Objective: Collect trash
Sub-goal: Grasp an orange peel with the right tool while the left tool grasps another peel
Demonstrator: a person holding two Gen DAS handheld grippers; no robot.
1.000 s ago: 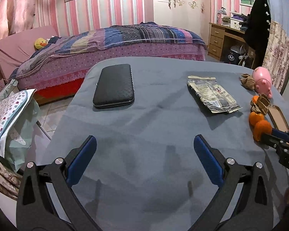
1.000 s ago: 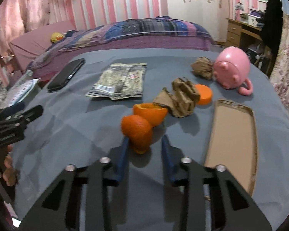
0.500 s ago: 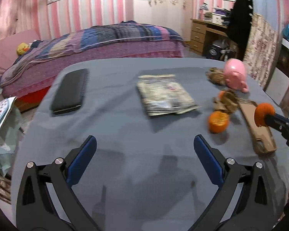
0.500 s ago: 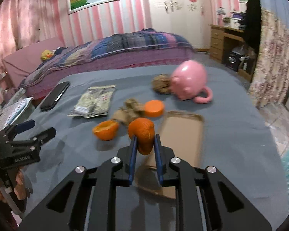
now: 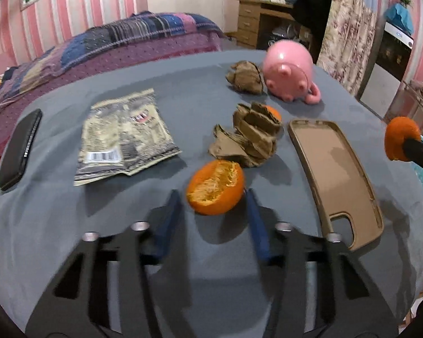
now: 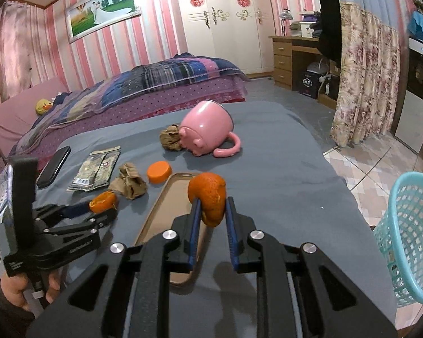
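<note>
Peel is what we risk losing: our right claw (image 6: pixel 211 211) pinches an orange rind (image 6: pixel 208 198) short of the basket (image 6: pixel 409 239), while our left claw (image 5: pixel 214 211) closes round a half orange (image 5: pixel 215 187) (not yet gripped) beside the phone case (image 5: pixel 335 166), and could nudge it away.

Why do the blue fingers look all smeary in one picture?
Left wrist view: the left gripper is closing around the orange half, so its fingers blur. Right wrist view: sharp, though the fisheye bends the walls and the basket.

Orange peel (image 6: pixel 208 197) aloft, left hand-held gripper (image 5: pixel 214 197) closing
</note>
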